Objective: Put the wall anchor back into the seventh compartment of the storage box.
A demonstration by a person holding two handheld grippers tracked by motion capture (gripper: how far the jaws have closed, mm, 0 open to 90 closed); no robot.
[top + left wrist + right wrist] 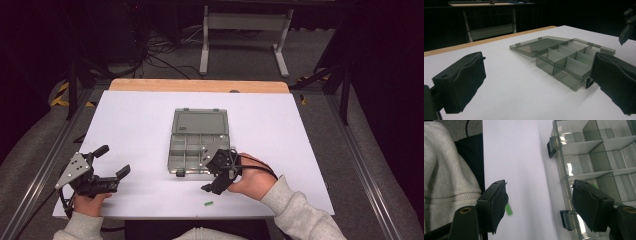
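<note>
A smoky clear compartment box [199, 145] lies open in the middle of the white table, its lid [200, 121] folded flat at the far side. Its compartments [566, 58] look empty in the left gripper view. A small green piece [208, 203] lies on the table near the front edge. My right gripper [216, 182] hovers at the box's near right corner, open, with nothing between its jaws. In the right gripper view [541, 205] the green piece [509, 209] peeks out beside the left jaw and the box [586, 157] fills the right side. My left gripper [113, 160] rests open at the front left, aimed at the box [534, 82].
The white sheet [140, 120] covers a wooden table whose far edge [200, 85] shows. A grey sleeve [446, 170] lies close to the right gripper. The right gripper [627, 25] shows at the top right of the left gripper view. Metal frames and cables stand on the floor beyond.
</note>
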